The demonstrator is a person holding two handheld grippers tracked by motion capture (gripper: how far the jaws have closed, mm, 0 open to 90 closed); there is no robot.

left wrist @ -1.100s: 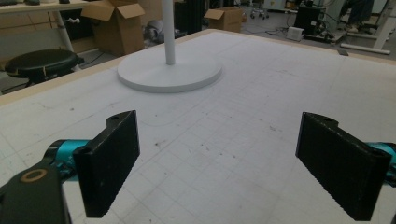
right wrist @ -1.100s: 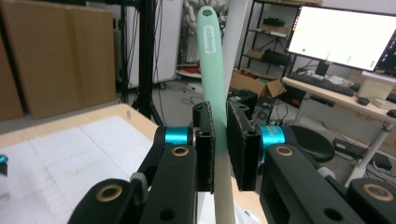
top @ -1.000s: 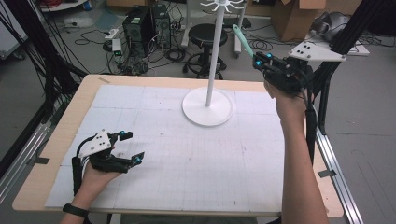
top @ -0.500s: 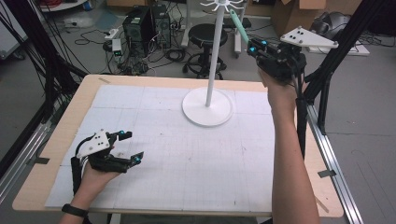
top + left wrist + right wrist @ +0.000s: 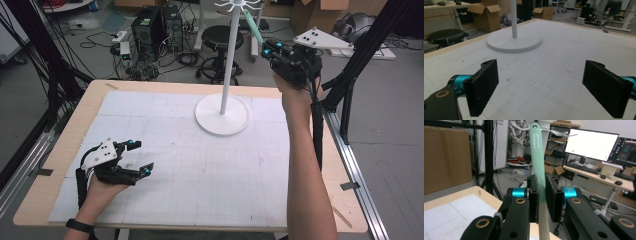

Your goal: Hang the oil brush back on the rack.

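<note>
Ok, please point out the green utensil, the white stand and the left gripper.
green utensil [image 5: 537, 162], right gripper view, on the handle above the jaws.
white stand [image 5: 221, 116], high view, on its round base.
left gripper [image 5: 139, 156], high view, between its two open fingertips.

Grey floor, black stool, cardboard boxes.

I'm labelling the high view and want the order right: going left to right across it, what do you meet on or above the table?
left gripper, open, low on the mat → white stand → mint-green utensil → right gripper, shut on the utensil.
</note>
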